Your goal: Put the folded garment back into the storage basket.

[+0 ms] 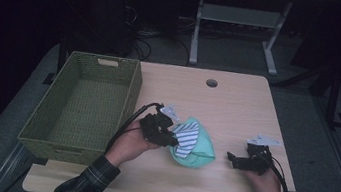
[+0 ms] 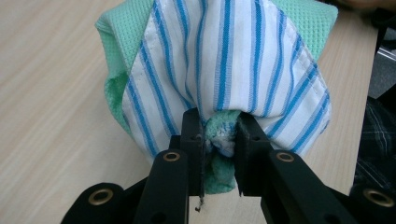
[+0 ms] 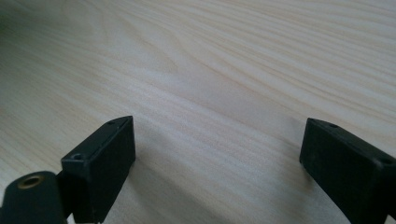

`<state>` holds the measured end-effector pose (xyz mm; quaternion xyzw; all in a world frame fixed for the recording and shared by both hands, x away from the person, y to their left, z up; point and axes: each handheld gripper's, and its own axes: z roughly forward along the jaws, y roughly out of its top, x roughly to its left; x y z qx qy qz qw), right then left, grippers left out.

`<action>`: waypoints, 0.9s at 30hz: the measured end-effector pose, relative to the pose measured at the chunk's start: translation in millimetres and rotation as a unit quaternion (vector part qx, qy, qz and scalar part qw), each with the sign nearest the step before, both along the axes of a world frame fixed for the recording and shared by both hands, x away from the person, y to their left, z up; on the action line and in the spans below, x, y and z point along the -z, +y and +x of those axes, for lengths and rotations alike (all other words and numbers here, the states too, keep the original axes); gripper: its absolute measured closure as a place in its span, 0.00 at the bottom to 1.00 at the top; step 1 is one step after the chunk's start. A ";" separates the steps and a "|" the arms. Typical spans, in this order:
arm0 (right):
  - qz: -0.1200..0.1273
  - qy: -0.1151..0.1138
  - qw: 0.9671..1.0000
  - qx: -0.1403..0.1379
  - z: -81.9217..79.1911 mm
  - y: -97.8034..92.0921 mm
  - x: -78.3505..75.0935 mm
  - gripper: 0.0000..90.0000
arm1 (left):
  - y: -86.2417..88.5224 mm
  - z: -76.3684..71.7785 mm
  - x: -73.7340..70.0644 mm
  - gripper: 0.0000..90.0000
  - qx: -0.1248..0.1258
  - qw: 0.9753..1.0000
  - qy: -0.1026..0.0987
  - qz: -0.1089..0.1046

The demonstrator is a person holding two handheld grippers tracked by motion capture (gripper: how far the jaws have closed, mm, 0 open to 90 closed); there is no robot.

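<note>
A bundle of two cloths lies on the pale wooden worktop [image 1: 238,105], a little toward the person's side of its middle and just beside the right wall of a woven green basket [image 1: 59,133]. The mint-green cloth [image 1: 201,148] forms the lower, larger part of the bundle, and the white cloth with blue stripes [image 1: 187,137] is draped over its left side. In the left gripper view the striped cloth [image 2: 224,60] spreads out over the green cloth [image 2: 308,21], and both are gathered into a bunch at their near edge.

The left gripper [image 1: 170,139] sits at the left edge of the bundle, held in the person's left hand [image 1: 128,145]. Its fingers [image 2: 192,135] are drawn close together and pinch that bunched edge of striped and green fabric between them.

The right gripper [image 1: 231,158] rests low over bare worktop to the right of the bundle, well apart from it, in the person's right hand [image 1: 265,182]. Its fingers [image 3: 105,158] are spread wide with nothing between them but wood grain.

The basket stands along the left side of the worktop. A round cable hole [image 1: 211,83] sits near the far edge.
</note>
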<state>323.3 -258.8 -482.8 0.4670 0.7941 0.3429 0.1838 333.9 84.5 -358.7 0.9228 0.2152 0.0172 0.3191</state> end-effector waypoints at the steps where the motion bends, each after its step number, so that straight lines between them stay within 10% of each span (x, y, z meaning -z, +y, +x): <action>1: 0.000 0.000 1.000 0.000 0.0 0.0 0.0 0.11 | 1.2 0.5 -2.3 0.84 0.000 1.000 -0.003 0.000; 27: 0.001 0.000 1.000 0.000 0.0 0.1 0.1 0.11 | 85.4 8.9 -69.7 0.84 -0.093 0.993 -0.065 -0.012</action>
